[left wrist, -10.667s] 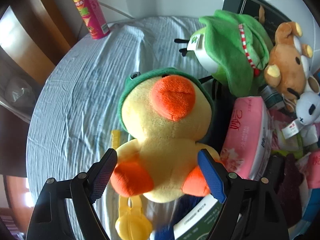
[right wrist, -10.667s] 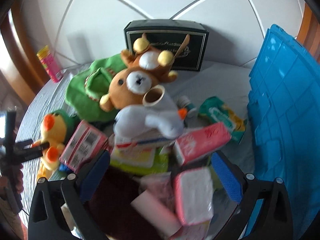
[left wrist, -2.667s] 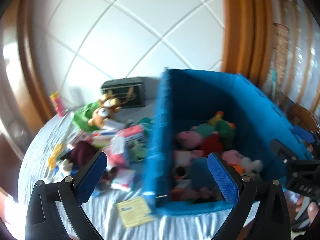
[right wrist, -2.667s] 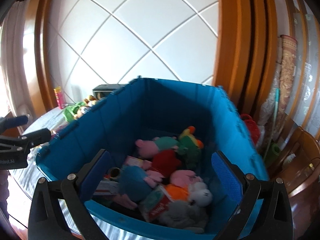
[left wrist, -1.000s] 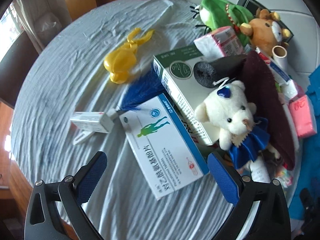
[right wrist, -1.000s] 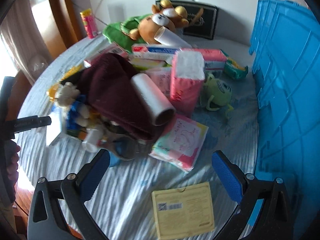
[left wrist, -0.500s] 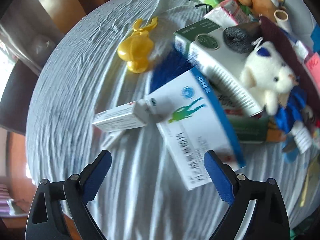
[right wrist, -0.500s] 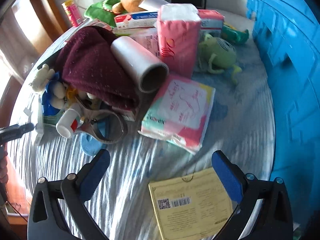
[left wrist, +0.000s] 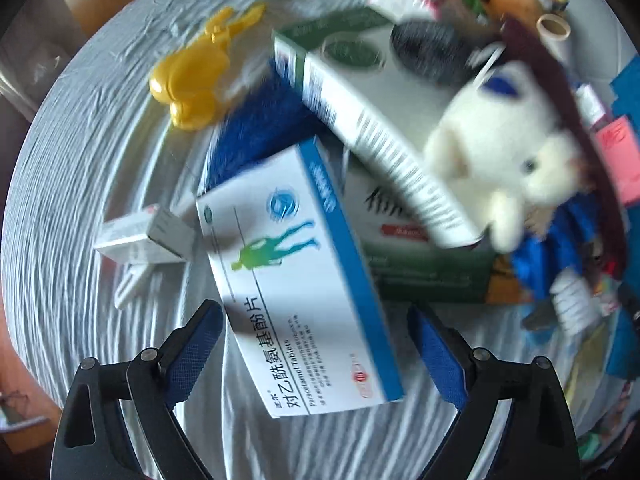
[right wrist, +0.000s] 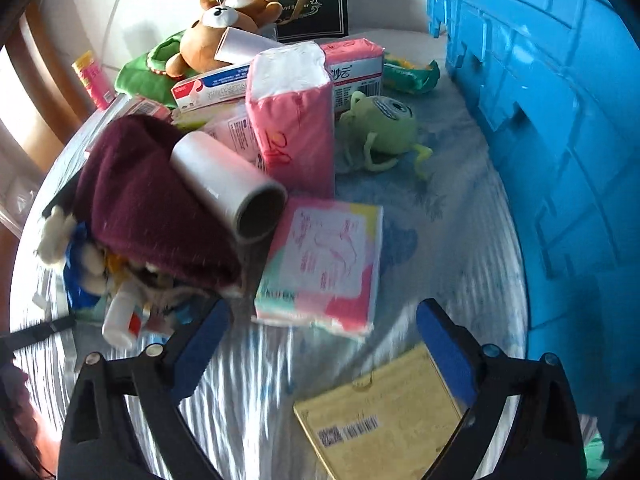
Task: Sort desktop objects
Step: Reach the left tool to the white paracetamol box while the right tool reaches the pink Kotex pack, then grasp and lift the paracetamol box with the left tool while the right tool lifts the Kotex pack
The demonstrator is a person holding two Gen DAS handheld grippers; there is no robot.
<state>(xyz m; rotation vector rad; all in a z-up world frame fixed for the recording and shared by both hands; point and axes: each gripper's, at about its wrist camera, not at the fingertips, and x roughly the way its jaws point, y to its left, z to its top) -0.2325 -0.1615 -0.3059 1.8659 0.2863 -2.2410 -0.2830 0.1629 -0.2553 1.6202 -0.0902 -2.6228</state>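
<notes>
Left gripper (left wrist: pixel 314 354): your jaws gape wide over the near end of the white-and-blue tablet box (left wrist: pixel 298 276), pads clear of it, nothing gripped.
Tablet box: lies flat at the pile's left edge, an easy first pick.
Right gripper (right wrist: pixel 322 348): jaws closing but empty, pointed at the pink tissue pack (right wrist: pixel 322 268).
Blue crate (right wrist: pixel 560 128): far right, probably your drop-off.

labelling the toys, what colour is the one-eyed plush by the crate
Light green one-eyed plush, beside the blue crate; clearest in the right wrist view.
</notes>
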